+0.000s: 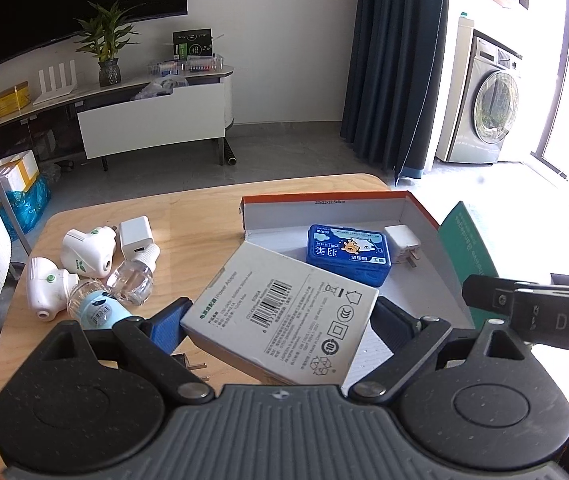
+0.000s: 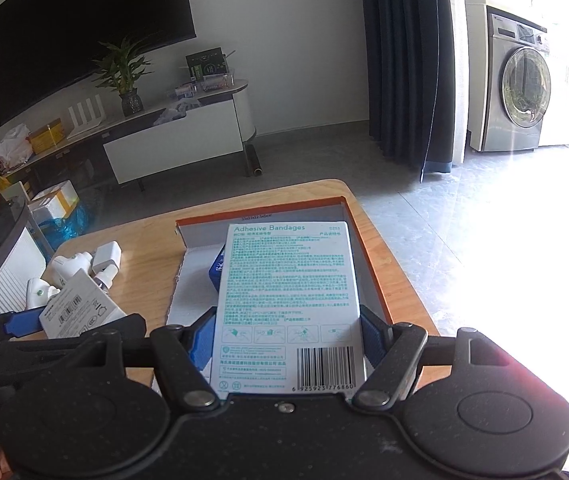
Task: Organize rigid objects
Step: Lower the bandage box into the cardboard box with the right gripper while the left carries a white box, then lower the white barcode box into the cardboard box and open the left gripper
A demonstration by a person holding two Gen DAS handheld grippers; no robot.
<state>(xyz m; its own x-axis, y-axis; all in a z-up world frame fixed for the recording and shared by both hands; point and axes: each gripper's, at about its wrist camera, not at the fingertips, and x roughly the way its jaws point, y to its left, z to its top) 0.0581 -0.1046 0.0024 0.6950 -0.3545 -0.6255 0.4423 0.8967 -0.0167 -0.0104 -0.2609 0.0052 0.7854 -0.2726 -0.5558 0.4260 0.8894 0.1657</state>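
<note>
Left gripper (image 1: 280, 316) clamps the power adapter box (image 1: 284, 316); right gripper (image 2: 286, 336) clamps the bandage box (image 2: 290, 300), both over the orange-rimmed tray (image 1: 324, 199). We should lower each flat beside the blue case (image 1: 348, 254), then release.

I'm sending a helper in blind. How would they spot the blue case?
Find the orange-edged tray on the wooden table. The blue case lies flat inside, beside a white plug. It alone is blue with a cartoon on its lid.
</note>
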